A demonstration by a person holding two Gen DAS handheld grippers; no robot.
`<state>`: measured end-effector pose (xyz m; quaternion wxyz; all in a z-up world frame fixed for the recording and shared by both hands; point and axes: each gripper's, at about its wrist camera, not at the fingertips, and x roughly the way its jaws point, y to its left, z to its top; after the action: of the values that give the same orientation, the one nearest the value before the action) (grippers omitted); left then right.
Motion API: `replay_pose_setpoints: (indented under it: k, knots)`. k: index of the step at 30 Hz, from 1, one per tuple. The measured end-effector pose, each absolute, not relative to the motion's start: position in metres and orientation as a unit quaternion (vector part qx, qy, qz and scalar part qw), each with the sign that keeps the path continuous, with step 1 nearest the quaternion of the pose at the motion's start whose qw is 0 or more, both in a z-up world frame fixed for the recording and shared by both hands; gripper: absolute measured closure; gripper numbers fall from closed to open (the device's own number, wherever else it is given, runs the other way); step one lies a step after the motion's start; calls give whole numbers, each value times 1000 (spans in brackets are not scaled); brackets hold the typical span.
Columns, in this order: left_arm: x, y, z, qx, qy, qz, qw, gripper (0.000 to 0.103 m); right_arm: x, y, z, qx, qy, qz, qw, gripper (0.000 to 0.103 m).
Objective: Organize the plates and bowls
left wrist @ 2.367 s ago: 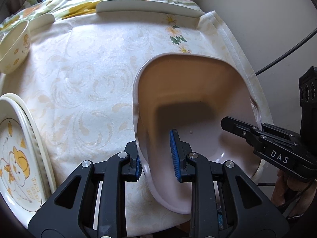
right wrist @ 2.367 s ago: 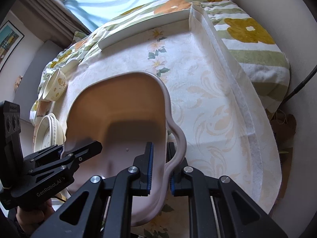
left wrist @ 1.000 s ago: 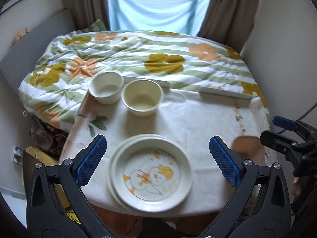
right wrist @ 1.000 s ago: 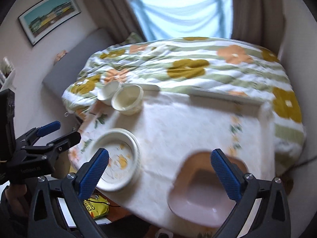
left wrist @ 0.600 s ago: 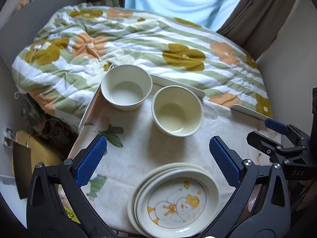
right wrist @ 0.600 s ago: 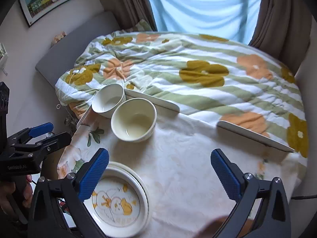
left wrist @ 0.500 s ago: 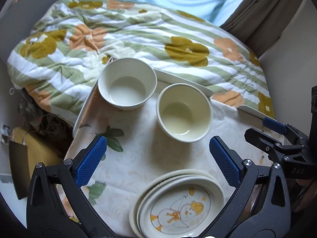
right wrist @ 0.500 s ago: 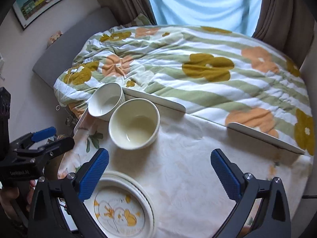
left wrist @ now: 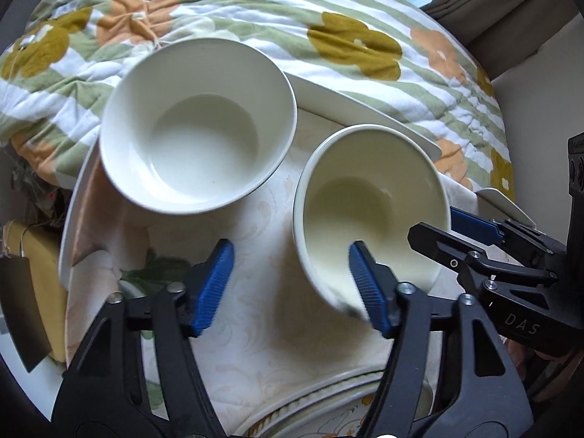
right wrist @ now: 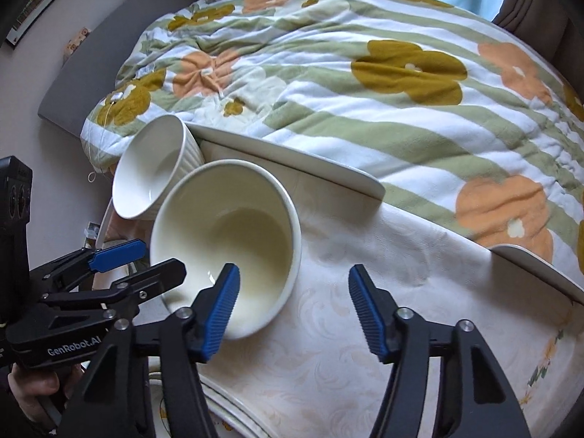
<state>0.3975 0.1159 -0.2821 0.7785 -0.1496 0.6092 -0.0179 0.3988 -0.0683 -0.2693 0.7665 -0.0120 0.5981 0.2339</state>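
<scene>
**Cream bowl caught between two open tools at the table's far end**

The cream bowl (left wrist: 368,215) sits on the cloth-covered table (right wrist: 401,292), just beside the white ribbed bowl (left wrist: 197,124), which stands at the far left corner near the floral quilt (right wrist: 365,73). A stack of plates with a cartoon print (left wrist: 346,412) lies at the near edge.

Both tools are spread apart and hold nothing. The left tool (left wrist: 292,284) has its right pad reaching over the cream bowl's near-left rim, the other pad out over the cloth between the two bowls. The right tool (right wrist: 294,303) has its left pad dipping inside the same bowl on its near-right side, its other pad over bare cloth. So each tool straddles the bowl's wall from an opposite side; whether any pad already touches it I cannot tell.

Likely risks from here:

- The bowl looks smooth and glazed, so a pinch on the thin rim alone may slip, or tilt the bowl as it lifts.
- If one tool clamps before the other, the bowl could be pushed sideways into the ribbed bowl, which stands close to the table's edge and the quilt.
- The cloth may drag and wrinkle under a shoved bowl.
- Uneven lifting by two hands could twist the bowl out of one grip.
- Swinging it toward the plates low could clip the stack's rim.
</scene>
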Motion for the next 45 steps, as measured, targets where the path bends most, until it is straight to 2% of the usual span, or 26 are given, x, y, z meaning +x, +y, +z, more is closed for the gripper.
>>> replay_pose_setpoints:
  k: [2,4,6,21,29,36,45]
  knots:
    - [403,115,-289,-163,614,-30,771,72,402,-65,-275,-11,605,239,759,61]
    - [406,114,-292,-167,616,-41,769,82,405,-62,-279,-11,609,244,754,79]
    - [408,111,-293,-162,617,-44,769,85,407,-60,-284,-4,616,246,748,88]
    - [409,99,-278,-125,611,-43,781,85,407,-61,-275,4,613,227,757,89]
    - [399,83,-242,-107,586,-63,800,85,396,-79,-248,24,598,211,773,89]
    - [373,41,-196,-88,560,-81,820,85,367,-120,-208,47,570,199,796,89]
    - [308,-53,-146,-69,532,-110,837,85,299,-205,-161,55,535,174,825,89]
